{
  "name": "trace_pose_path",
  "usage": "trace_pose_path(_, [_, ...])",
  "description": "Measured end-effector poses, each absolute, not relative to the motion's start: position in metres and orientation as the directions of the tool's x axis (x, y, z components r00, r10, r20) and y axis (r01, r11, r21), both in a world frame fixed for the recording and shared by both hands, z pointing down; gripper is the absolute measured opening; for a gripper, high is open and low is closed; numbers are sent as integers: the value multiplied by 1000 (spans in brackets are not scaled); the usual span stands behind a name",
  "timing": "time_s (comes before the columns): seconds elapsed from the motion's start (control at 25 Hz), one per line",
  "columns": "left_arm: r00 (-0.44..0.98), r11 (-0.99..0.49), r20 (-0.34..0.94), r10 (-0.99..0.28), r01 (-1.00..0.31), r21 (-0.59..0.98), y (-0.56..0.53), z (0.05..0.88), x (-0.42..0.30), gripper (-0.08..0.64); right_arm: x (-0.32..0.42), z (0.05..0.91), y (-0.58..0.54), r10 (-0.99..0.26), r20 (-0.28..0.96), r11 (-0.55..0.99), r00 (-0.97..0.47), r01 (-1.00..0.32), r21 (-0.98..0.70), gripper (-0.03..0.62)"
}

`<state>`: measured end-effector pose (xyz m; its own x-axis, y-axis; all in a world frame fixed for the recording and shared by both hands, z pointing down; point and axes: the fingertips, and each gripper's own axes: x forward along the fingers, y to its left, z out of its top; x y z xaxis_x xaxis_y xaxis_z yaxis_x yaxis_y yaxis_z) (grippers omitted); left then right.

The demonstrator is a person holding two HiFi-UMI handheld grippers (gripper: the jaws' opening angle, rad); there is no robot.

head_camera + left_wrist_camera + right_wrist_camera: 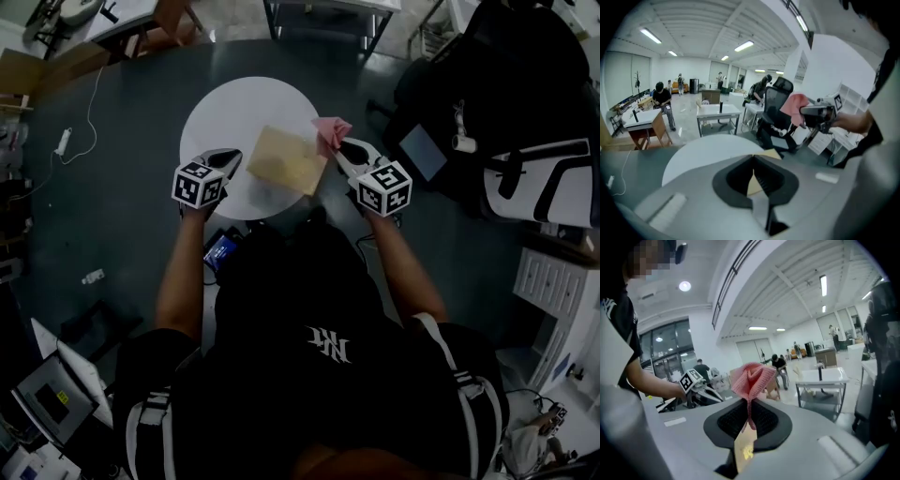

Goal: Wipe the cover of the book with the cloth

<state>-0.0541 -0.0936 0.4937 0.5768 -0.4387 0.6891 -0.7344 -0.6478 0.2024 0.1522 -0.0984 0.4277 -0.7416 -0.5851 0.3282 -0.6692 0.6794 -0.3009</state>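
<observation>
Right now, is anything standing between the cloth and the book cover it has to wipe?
Nothing visible does. The right gripper holds the pink cloth by the right edge of the book, and the cover lies bare on the white table. The left gripper sits only at the book's left corner.

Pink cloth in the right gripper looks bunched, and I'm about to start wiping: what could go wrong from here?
The pink knitted cloth is pinched only by a narrow strip in the right gripper; it may slip out mid-wipe. The tan book lies at the edge of the round white table, and the left gripper, jaws together beside it, does not visibly pin it, so wiping might push it off.
</observation>
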Motion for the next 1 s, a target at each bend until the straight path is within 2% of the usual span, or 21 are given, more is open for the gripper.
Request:
trace_pose_path(0.2, [707,-745,522,-477,-641,187,-65,378,-51,3,101,305,-78,-525,73,811,-848,-524,-260,21])
trace_pose_path(0.4, [831,-843,316,-459,-519,142,-24,274,-49,3,58,218,-35,-446,-71,884,-892,-427,-189,21])
trace_pose_path(0.56, [899,-884,99,-427,-438,163,14,202,-65,3,23,184,13,-417,-126,905,-900,-398,-153,21])
trace_pose_path(0.64, [915,-904,33,-402,-403,143,43,178,-80,3,6,173,43,-428,-148,900,-891,-407,-152,21])
trace_pose_path(0.8, [933,-931,-18,-359,-357,82,101,151,-112,3,-25,165,102,-463,-171,884,-870,-439,-157,21])
trace_pose_path(1.0, [945,-942,-38,-326,-320,104,161,155,-137,3,-46,175,159,-507,-170,855,-845,-468,-225,21])
